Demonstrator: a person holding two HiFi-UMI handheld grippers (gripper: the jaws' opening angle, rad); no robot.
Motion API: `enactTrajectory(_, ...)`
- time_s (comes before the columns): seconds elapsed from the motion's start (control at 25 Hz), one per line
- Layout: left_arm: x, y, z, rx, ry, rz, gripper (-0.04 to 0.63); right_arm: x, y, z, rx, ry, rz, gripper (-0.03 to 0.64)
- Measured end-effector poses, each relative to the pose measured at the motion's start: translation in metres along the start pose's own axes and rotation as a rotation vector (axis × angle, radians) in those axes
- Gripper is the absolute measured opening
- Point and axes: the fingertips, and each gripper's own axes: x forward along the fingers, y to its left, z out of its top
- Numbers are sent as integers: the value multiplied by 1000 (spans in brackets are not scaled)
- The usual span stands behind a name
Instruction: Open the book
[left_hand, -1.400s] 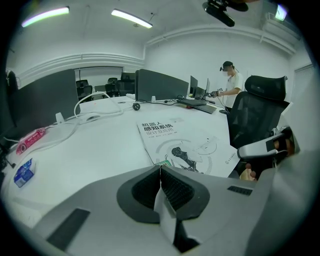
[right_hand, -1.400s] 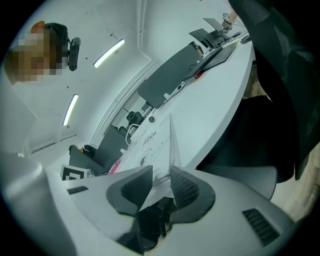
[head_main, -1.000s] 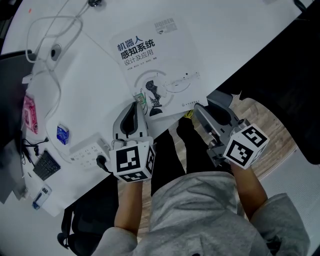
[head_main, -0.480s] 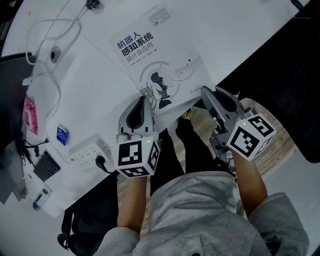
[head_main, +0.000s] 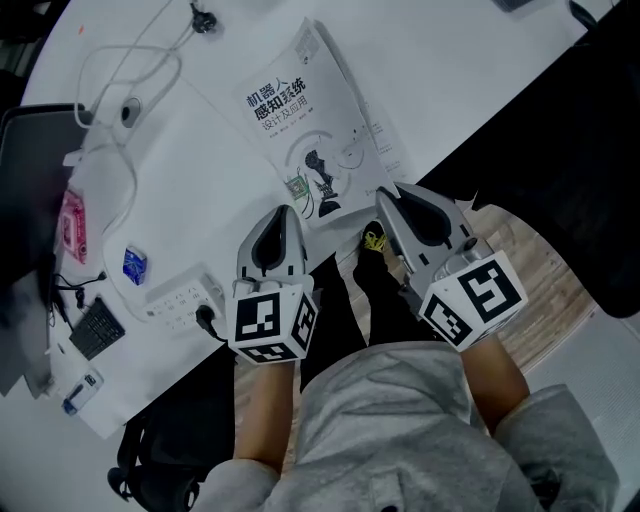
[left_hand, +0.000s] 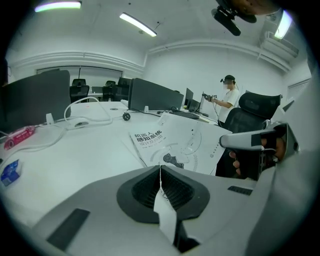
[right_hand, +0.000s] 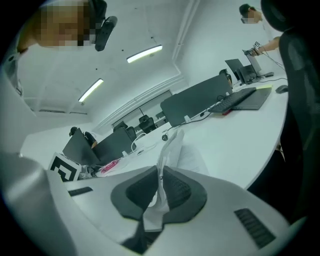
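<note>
A white paperback book with a printed cover lies on the white table, near its front edge. My right gripper is shut on the right edge of the front cover; its jaws have just been closing. The cover is lifted and tilts up from that side. In the right gripper view the thin cover rises out of the jaws of the right gripper. My left gripper is shut just short of the book's near left corner. The book lies ahead of the left gripper, apart from it.
Left of the book lie white cables, a pink packet, a small blue packet and a white power strip. Dark monitors stand at the table's far side. The table edge runs under both grippers.
The right gripper closed on the cover's right edge and rose, rolling over; the cover now stands tilted up. The left gripper shifted slightly up toward the book's corner.
</note>
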Motion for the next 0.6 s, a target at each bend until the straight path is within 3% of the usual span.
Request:
enactTrajectory(0.2,-21,0,4,-22,-24,27,14,-1,20,9,-15,-7,64,48)
enactTrajectory(0.6,-71,36,10,-93,-109,149,14,24,86,13,-144,35,239,48)
